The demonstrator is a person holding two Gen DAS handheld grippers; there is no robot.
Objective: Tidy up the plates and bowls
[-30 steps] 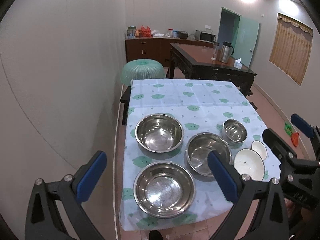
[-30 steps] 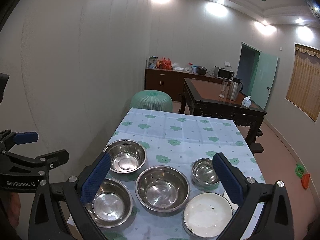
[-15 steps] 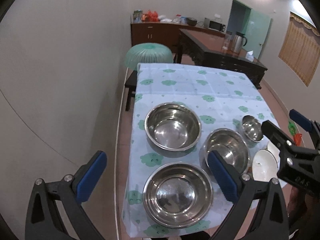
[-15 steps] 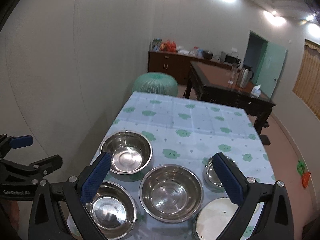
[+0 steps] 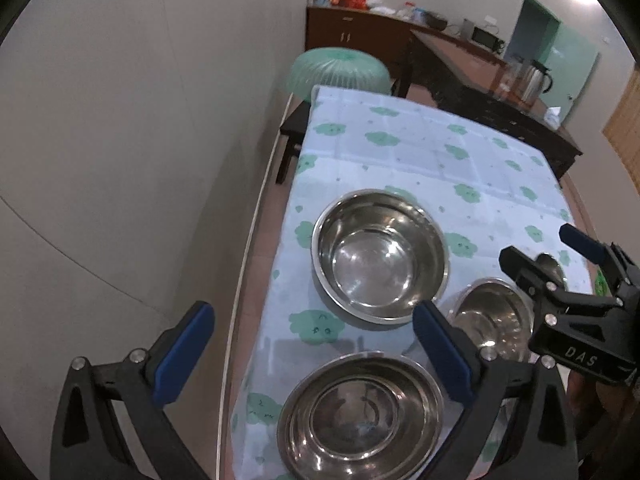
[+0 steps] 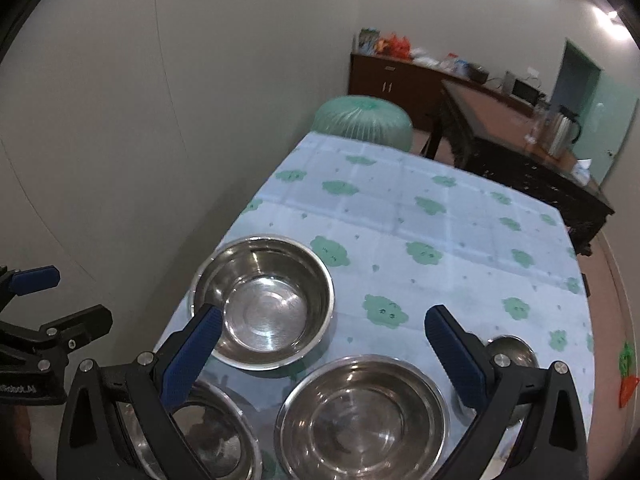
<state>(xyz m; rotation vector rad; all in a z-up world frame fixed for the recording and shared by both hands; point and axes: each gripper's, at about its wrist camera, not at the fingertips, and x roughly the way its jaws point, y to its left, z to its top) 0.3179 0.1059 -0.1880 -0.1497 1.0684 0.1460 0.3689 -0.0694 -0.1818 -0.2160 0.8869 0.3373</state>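
overhead, the left gripper [image 5: 312, 350] and right gripper [image 6: 322, 350] hover spread and empty over steel bowls [image 5: 379, 254] at lower frame.

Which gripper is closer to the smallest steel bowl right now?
Right. The right gripper hangs beside the smallest steel bowl, which sits by its right finger; the left gripper is over the big bowls across the table.

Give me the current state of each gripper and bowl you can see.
Left gripper: open, empty.
Right gripper: open, empty.
Far big bowl: upright, empty.
Near big bowl: upright, empty.
Middle bowl: upright, empty.
Small bowl: upright, mostly hidden.
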